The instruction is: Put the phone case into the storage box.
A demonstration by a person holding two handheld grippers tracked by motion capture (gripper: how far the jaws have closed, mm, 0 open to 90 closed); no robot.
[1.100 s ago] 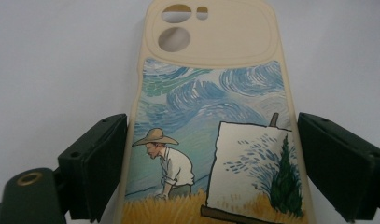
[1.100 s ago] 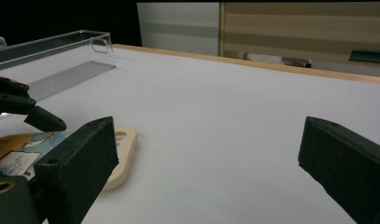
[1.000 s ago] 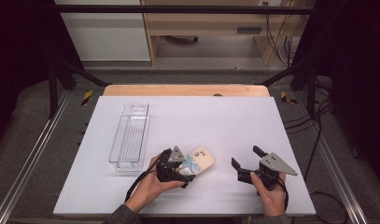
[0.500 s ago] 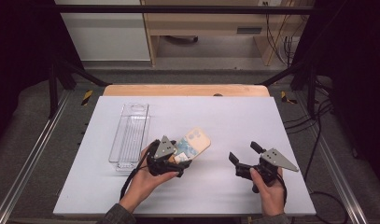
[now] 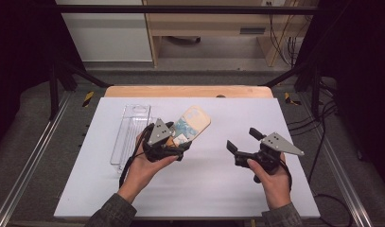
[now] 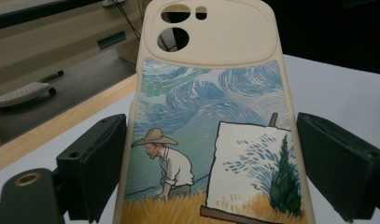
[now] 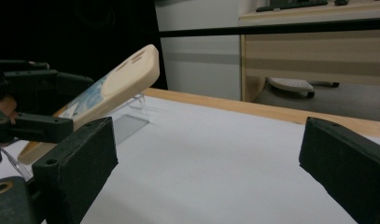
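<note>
My high camera sits above the near edge of the bench (image 5: pixel 204 189), looking forward and down. My left claw (image 6: pixel 211 154) camera sits close behind the phone case (image 6: pixel 211 121), facing the far edge. My right claw (image 7: pixel 201 168) camera looks low across the bench and shares that case (image 7: pixel 103 93).

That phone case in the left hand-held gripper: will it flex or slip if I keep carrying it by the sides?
The phone case is an empty, thin-walled shell, so it is probably light and may bow slightly under side pressure. The left hand-held gripper holds it at its lower end with the camera end tilted up off the table, so it could pivot. Its smooth-looking cream edges may slide against the pads.
</note>
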